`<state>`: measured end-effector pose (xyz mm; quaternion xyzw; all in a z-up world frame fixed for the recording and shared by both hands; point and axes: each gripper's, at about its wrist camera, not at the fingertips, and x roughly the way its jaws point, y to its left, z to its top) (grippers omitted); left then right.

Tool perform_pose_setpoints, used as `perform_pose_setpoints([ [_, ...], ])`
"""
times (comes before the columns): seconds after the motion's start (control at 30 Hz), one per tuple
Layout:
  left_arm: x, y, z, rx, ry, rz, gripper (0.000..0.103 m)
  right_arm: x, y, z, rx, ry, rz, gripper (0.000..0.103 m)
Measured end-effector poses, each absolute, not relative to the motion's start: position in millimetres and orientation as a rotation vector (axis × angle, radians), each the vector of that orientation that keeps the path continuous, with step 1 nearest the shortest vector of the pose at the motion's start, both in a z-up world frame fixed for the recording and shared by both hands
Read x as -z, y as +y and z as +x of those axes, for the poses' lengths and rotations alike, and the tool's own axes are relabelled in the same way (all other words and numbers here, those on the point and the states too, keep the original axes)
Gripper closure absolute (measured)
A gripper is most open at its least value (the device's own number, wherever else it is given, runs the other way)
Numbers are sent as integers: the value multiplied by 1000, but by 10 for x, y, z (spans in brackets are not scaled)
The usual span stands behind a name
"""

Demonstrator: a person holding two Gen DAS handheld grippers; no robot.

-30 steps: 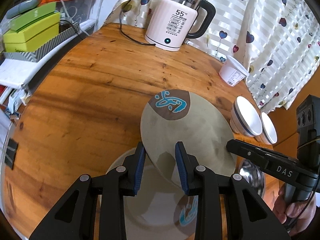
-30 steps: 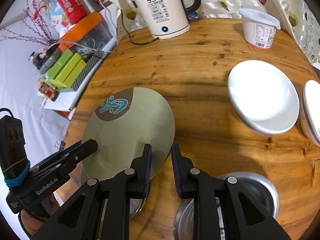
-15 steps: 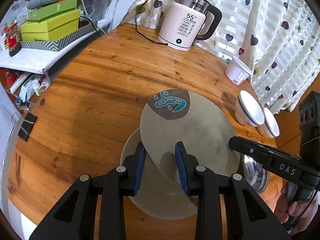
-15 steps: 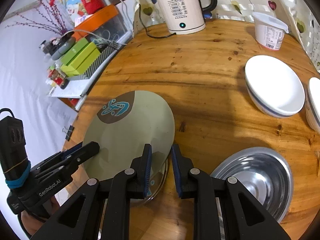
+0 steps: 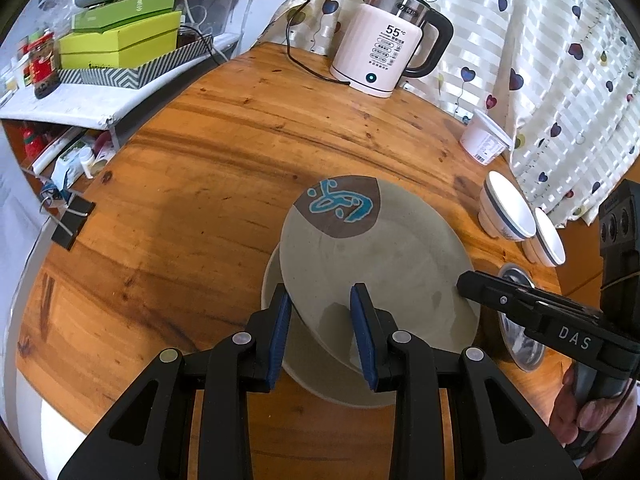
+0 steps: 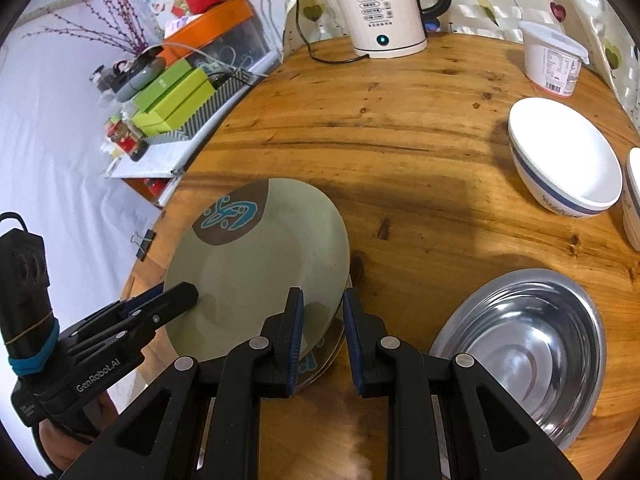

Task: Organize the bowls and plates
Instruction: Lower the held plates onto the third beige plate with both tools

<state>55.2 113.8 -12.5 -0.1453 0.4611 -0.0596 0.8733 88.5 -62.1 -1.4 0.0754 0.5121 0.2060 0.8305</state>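
Observation:
A grey-green plate (image 5: 372,264) with a brown patch and a blue figure hangs tilted just above a second, matching plate (image 5: 332,384) that lies on the round wooden table (image 5: 224,168). My left gripper (image 5: 322,320) is shut on the upper plate's near rim. My right gripper (image 6: 322,320) is shut on the same plate (image 6: 260,264) at its opposite edge, and the lower plate (image 6: 324,348) peeks out beneath. Each gripper shows in the other's view: the right gripper (image 5: 468,282) and the left gripper (image 6: 188,294).
A steel bowl (image 6: 520,344) sits just right of the plates. Two white bowls with blue bands (image 6: 564,168) (image 6: 634,200) stand further right, a white tub (image 6: 554,60) behind them. A kettle (image 5: 384,52) with its cord stands at the back. Boxes (image 5: 120,40) fill a side shelf.
Both grippers have carried the upper plate across the table towards its left edge. It now covers more of the lower plate, and the steel bowl lies clear on the right.

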Motion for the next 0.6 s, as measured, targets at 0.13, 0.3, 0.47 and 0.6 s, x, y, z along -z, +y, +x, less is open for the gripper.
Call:
perform_pose_setpoints([
  [0.13, 143, 1153, 513, 113, 964, -303, 71, 41, -590, 865, -446, 1092, 153, 83],
  [0.3, 166, 1151, 457, 100, 964, -297, 71, 69, -556, 837, -454, 1096, 142, 83],
  [0.47, 173, 1135, 431, 89, 960, -284, 71, 94, -536, 823, -458, 1101, 135, 83],
  [0.6, 179, 1116, 417, 86, 961, -278, 71, 113, -530, 812, -458, 1104, 129, 83],
])
